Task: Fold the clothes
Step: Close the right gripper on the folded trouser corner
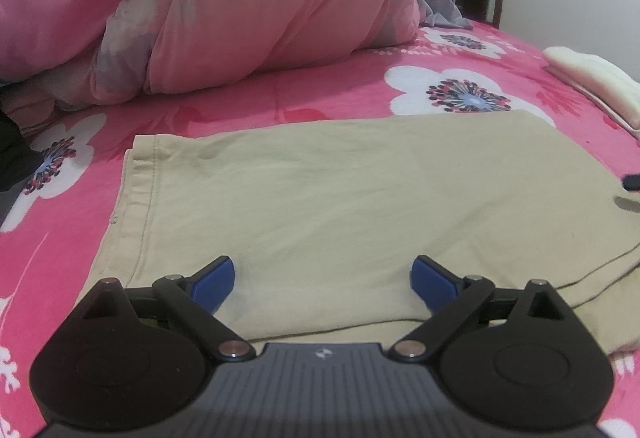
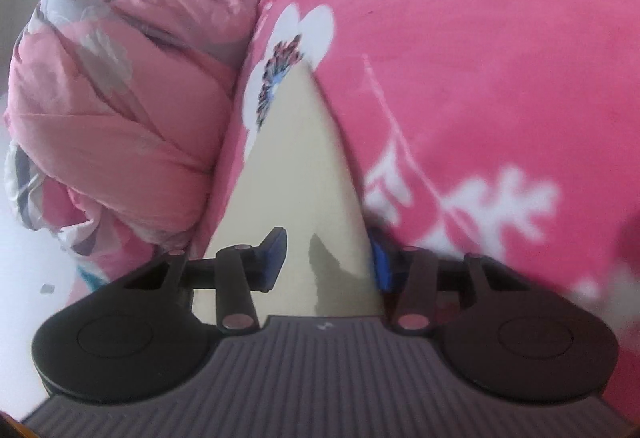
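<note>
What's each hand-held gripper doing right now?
Left hand-held gripper: open, empty, over the beige garment.
Right hand-held gripper: open, straddling the garment's edge.

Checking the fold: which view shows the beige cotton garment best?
The left wrist view: the beige cotton garment lies flat on the pink floral bedsheet, hem visible. The right wrist view shows only a blurred, narrow wedge.

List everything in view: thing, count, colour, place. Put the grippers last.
Folded garment: one, beige, flat on the bed in front of both grippers.
Bedsheet: one, pink with white flowers, under the garment.
Quilt: one, pink with grey patches, bunched behind the garment.
Folded cloth: one, cream, far right on the bed.
Left gripper: one, black with blue pads, open over the garment's near edge.
Right gripper: one, black with blue pads, open around the garment's edge.
</note>
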Available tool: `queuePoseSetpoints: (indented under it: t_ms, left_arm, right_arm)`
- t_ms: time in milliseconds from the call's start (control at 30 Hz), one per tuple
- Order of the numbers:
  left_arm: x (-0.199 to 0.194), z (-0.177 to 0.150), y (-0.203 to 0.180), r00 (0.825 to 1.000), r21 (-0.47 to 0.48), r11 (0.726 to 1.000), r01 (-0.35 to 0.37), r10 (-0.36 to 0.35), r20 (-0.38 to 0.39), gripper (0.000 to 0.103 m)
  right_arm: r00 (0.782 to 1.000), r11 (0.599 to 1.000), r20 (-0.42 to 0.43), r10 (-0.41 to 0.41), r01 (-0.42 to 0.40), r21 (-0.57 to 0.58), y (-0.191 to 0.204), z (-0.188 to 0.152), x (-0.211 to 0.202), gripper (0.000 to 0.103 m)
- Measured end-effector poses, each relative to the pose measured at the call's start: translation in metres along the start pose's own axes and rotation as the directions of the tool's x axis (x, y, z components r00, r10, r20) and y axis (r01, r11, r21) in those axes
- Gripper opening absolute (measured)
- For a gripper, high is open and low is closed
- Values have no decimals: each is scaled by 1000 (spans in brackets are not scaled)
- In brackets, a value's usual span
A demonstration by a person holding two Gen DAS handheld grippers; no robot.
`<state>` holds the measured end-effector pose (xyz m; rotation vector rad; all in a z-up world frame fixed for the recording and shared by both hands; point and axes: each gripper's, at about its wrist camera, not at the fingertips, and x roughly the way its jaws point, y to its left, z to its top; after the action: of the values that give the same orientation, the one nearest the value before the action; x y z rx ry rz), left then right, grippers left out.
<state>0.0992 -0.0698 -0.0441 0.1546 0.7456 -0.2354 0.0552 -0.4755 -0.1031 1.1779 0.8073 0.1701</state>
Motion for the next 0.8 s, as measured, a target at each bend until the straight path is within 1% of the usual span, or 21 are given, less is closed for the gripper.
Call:
queuePoseSetpoints:
  t_ms: [33, 100, 200, 267, 333, 400, 500, 700, 800]
  left_arm:
    - [0, 0, 0, 1000, 2, 1000, 1, -1, 1, 97]
    - [0, -1, 0, 1000, 5, 1000, 3, -3, 4, 98]
    - [-3, 2, -1, 1000, 11, 1000, -2, 2, 11, 99]
    - [-5, 4, -2, 1000, 15, 1000, -7, 7, 16, 99]
    - [-8, 7, -3, 1000, 19, 1000, -11, 11, 21, 99]
    - [-11, 9, -5, 1000, 23, 1000, -16, 15, 26, 99]
    - [-14, 12, -6, 999, 30, 999, -23, 22, 33, 98]
    - [-23, 21, -11, 998, 46, 998, -34, 32, 52, 97]
    - [-15, 37, -24, 998, 89, 996, -29, 24, 55, 97]
  right_arm:
    - [1000, 1000, -24, 16, -16, 0, 0, 6, 6, 42]
    - [996, 999, -68, 51, -50, 21, -1, 20, 18, 38]
    - [985, 994, -130, 110, -107, 32, -3, 36, 39, 29]
    - [977, 991, -167, 131, -129, 28, -4, 44, 53, 13]
    - [966, 986, -202, 164, -163, 23, -4, 52, 66, 10]
    - [955, 981, -227, 192, -194, 14, -4, 58, 74, 9]
    - [949, 976, -238, 208, -218, -16, -2, 58, 76, 8]
    - [950, 966, -218, 225, -246, -74, -1, 54, 74, 8]
    - [950, 960, -208, 233, -258, -104, 0, 51, 74, 8]
